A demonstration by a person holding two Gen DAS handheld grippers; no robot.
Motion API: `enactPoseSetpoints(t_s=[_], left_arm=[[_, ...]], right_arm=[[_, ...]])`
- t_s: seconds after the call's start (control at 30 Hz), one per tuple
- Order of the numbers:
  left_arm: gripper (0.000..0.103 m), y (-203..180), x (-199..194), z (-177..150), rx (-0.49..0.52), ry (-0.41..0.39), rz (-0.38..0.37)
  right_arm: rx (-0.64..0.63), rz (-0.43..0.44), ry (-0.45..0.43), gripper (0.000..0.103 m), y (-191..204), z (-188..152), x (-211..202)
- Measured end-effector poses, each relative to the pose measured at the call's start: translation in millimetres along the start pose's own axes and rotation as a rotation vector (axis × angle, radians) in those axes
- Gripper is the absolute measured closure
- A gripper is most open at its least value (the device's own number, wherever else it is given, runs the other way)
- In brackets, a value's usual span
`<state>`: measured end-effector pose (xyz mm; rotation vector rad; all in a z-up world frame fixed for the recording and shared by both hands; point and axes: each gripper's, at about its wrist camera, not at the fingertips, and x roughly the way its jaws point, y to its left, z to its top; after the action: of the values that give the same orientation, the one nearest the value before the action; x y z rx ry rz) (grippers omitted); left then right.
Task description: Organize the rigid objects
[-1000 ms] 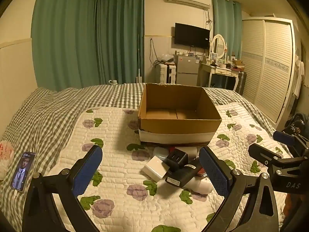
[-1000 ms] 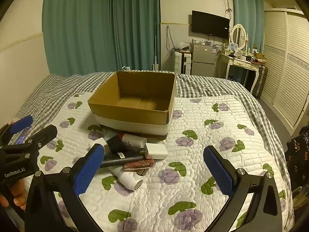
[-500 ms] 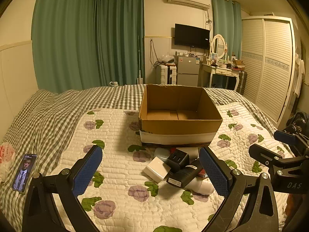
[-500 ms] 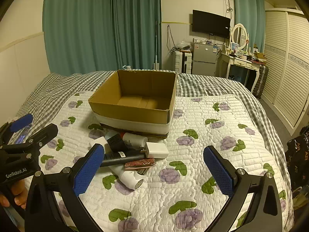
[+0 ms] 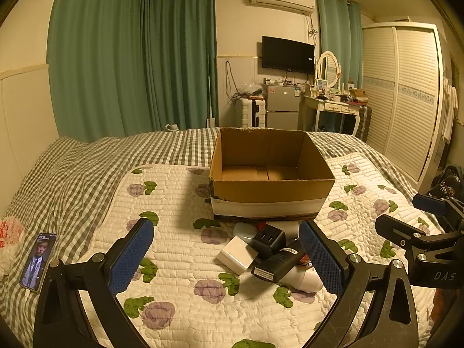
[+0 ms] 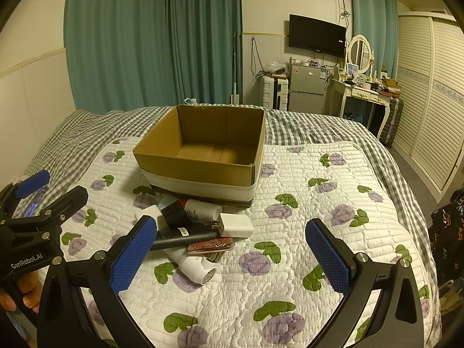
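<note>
Brown cardboard box point(image 5: 271, 191) sits open on the floral quilt point(image 5: 174, 203) in the left wrist view, with a white charger point(image 5: 237, 254), black adapter point(image 5: 268, 238) and black tube point(image 5: 278, 264) heaped just before it. The left gripper point(image 5: 226, 258) hangs above the quilt, blue pads spread wide, holding nothing. A phone point(image 5: 37, 261) lies far left.

From the right wrist, the right gripper point(image 6: 232, 255) is likewise spread and unloaded; the pile, including a white plug point(image 6: 235, 225) and patterned case point(image 6: 210, 245), touches the box point(image 6: 200, 171) front.

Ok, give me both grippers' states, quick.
Left gripper: open, holding nothing.
Right gripper: open, holding nothing.
</note>
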<state>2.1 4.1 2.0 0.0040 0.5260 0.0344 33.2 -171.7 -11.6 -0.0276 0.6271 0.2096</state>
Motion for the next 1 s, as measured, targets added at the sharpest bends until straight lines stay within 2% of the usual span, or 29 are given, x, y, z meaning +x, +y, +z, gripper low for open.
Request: enactPoseSetpoints(t_s=[1.0], left_arm=[[0.001,-3.2,-0.5,-1.7,0.004,-0.002,0.003]], right_arm=[[-0.002,0.009,0.007,0.000,0.1,-0.3,-1.2]])
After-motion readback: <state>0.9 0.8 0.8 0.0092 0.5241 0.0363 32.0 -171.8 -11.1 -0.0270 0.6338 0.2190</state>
